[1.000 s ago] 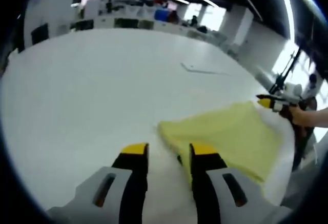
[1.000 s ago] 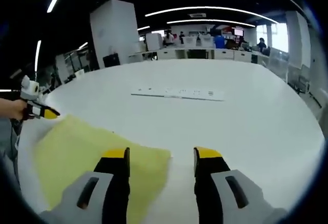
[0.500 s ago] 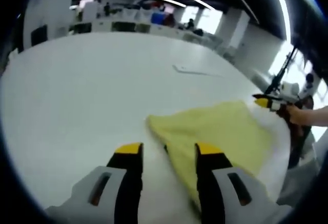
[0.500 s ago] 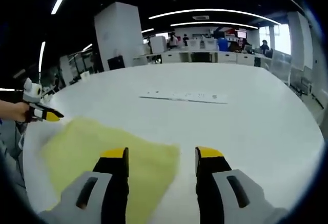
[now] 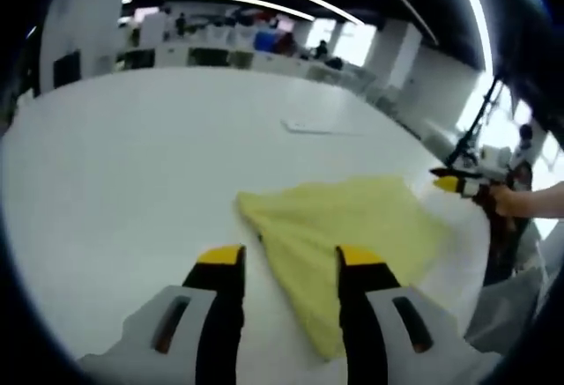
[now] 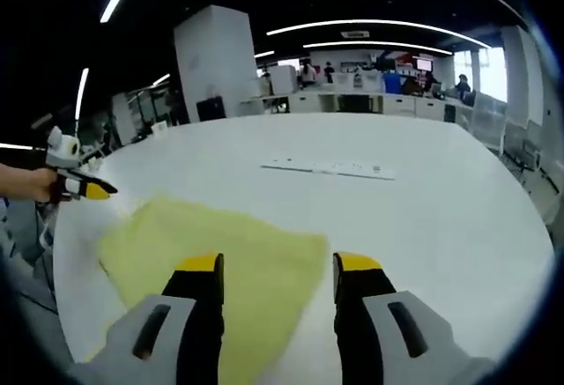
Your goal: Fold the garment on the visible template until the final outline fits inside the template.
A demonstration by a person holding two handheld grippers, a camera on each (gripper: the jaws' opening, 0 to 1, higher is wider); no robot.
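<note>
- Soft pale-yellow folded cloth garment (image 5: 352,226) lies flat on big white round table (image 5: 132,165), near the table edge closest to the person
- Left gripper (image 5: 280,262), yellow-tipped black jaws on grey body: jaws spread, nothing pinched; garment corner sits between/just ahead of the tips, right jaw over the cloth in the left gripper view
- Right gripper (image 6: 275,266), same build: jaws spread, empty; garment's near corner shows between the tips in the right gripper view, cloth (image 6: 211,248) running off to the left
- Right gripper also seen at far right of the left gripper view (image 5: 458,182), held in a hand (image 5: 515,200), tip just beside the cloth's far edge
- Left gripper likewise at far left of the right gripper view (image 6: 84,188), hand-held, near the cloth's far corner
- Thin white flat strip w/ small dark marks (image 6: 328,168) lies on the table beyond the garment, well apart from it
- Bkgd: open office w/ desks, ceiling light strips
</note>
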